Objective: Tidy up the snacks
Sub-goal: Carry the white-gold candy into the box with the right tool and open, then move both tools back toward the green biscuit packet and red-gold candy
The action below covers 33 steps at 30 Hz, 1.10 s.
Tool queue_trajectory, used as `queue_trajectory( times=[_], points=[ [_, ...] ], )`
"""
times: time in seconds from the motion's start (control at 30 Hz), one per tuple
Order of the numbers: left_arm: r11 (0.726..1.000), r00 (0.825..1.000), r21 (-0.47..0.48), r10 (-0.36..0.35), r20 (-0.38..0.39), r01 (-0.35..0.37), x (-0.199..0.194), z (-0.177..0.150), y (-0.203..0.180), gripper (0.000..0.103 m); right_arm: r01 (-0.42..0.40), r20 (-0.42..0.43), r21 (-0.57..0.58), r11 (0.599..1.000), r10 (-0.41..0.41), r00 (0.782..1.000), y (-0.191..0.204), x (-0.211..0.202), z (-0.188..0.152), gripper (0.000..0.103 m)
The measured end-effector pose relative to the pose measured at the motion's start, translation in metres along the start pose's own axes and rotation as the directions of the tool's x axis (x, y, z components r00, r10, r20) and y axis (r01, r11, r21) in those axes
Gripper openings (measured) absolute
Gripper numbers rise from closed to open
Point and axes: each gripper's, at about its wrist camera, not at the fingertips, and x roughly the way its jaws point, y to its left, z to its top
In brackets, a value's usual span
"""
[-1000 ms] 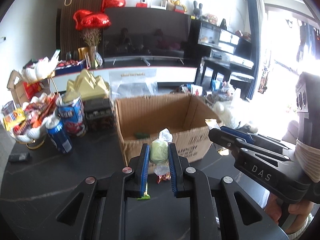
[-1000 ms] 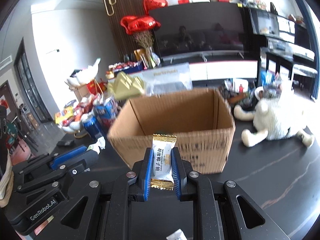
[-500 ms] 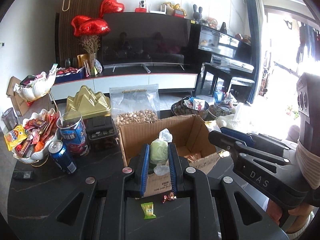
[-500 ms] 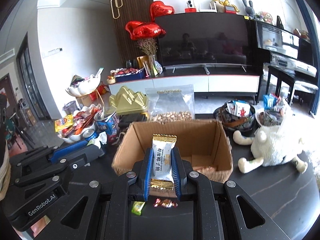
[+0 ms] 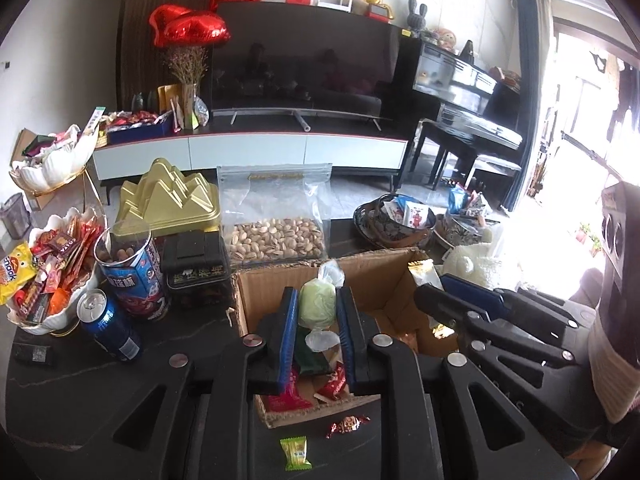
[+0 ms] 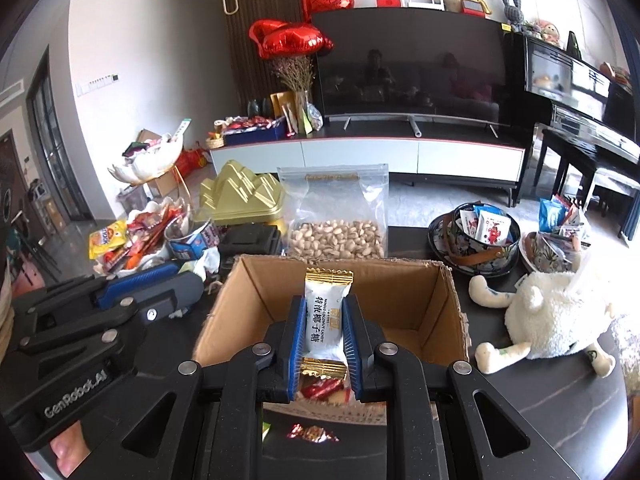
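Two grippers hover over the open cardboard box (image 6: 336, 308), each closed on one snack. The left gripper (image 5: 318, 312) clamps a pale green candy in clear twisted wrap (image 5: 317, 306); the right gripper (image 6: 323, 320) clamps a white coconut candy packet with gold ends (image 6: 325, 312), its long axis running from 12 to 6 o'clock along the fingers.

In the right wrist view the box mouth lies directly at 12 o'clock from the packet and below it, so the packet looks poised above the box interior. In the left wrist view the green candy likewise sits over the box opening, with red-wrapped snacks (image 5: 334, 384) already lying on the box floor at 6 o'clock under the fingers. Neither hand is clearly the nearer; both seem already in place to release.

The drop appears to need only an opening of the jaws, since the box lies straight beneath each load. I judge the task partway done: a small green packet (image 5: 295, 453) and a red foil candy (image 5: 347, 425) lie on the dark desk (image 5: 80, 400) at 6 o'clock, just outside the near wall of the box. At 10 o'clock stand a blue can (image 5: 110, 328) and a bag of pistachios (image 5: 274, 216).
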Motion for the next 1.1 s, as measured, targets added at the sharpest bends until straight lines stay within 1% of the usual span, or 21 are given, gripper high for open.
queue_trajectory(
  times=[0.07, 0.1, 0.17, 0.23, 0.3, 0.4, 0.53, 0.6, 0.67, 0.83, 0.9, 0.97, 1.1],
  points=[
    [1.000, 1.000, -0.004, -0.003, -0.005, 0.003, 0.003, 0.001, 0.002, 0.034, 0.011, -0.011, 0.002, 1.000, -0.011, 1.000, -0.002, 0.005, 0.002, 0.035],
    [1.000, 1.000, -0.002, 0.008, 0.000, -0.008, 0.003, -0.001, 0.003, 0.037, 0.024, -0.008, 0.011, 1.000, -0.024, 1.000, -0.005, 0.006, 0.001, 0.037],
    [0.999, 0.999, 0.010, 0.040, 0.012, -0.040, -0.002, -0.006, 0.004, 0.039, 0.024, -0.006, 0.017, 1.000, -0.024, 1.000, -0.006, 0.006, 0.000, 0.037],
    [0.998, 0.998, 0.022, 0.054, 0.024, -0.054, -0.007, -0.010, 0.003, 0.041, 0.027, -0.007, 0.016, 1.000, -0.027, 1.000, -0.006, 0.005, -0.004, 0.037],
    [0.997, 0.997, 0.029, 0.065, 0.046, -0.066, -0.016, -0.018, 0.003, 0.049, 0.031, 0.004, 0.010, 0.999, -0.031, 1.000, -0.004, 0.001, -0.008, 0.037],
    [0.996, 0.995, 0.039, 0.073, 0.063, -0.076, -0.025, -0.026, 0.002, 0.050, 0.010, 0.015, 0.006, 1.000, -0.010, 1.000, 0.000, -0.006, -0.017, 0.037],
    [0.993, 0.990, 0.050, 0.104, 0.094, -0.109, -0.037, -0.040, 0.001, 0.053, -0.017, 0.031, 0.006, 1.000, 0.017, 0.999, 0.005, -0.014, -0.029, 0.037],
    [0.991, 0.988, 0.051, 0.115, 0.106, -0.121, -0.043, -0.050, 0.002, 0.055, -0.024, 0.046, 0.003, 1.000, 0.024, 0.999, 0.007, -0.020, -0.038, 0.039],
    [0.991, 0.988, 0.054, 0.115, 0.105, -0.122, -0.046, -0.058, 0.001, 0.055, -0.021, 0.064, 0.003, 1.000, 0.021, 0.998, 0.008, -0.025, -0.046, 0.043],
    [0.988, 0.986, 0.074, 0.126, 0.112, -0.134, -0.051, -0.078, -0.002, 0.056, -0.028, 0.094, 0.001, 1.000, 0.027, 0.995, 0.011, -0.034, -0.067, 0.043],
    [0.988, 0.985, 0.070, 0.129, 0.110, -0.137, -0.051, -0.086, -0.002, 0.056, -0.033, 0.102, -0.004, 0.999, 0.033, 0.994, 0.012, -0.035, -0.075, 0.048],
    [0.991, 0.988, 0.056, 0.119, 0.099, -0.125, -0.049, -0.093, 0.000, 0.056, -0.038, 0.100, -0.009, 0.999, 0.039, 0.994, 0.013, -0.034, -0.082, 0.048],
    [0.992, 0.989, 0.032, 0.121, 0.081, -0.124, -0.043, -0.106, 0.005, 0.056, -0.057, 0.076, -0.022, 0.998, 0.058, 0.995, 0.016, -0.026, -0.096, 0.048]
  ],
)
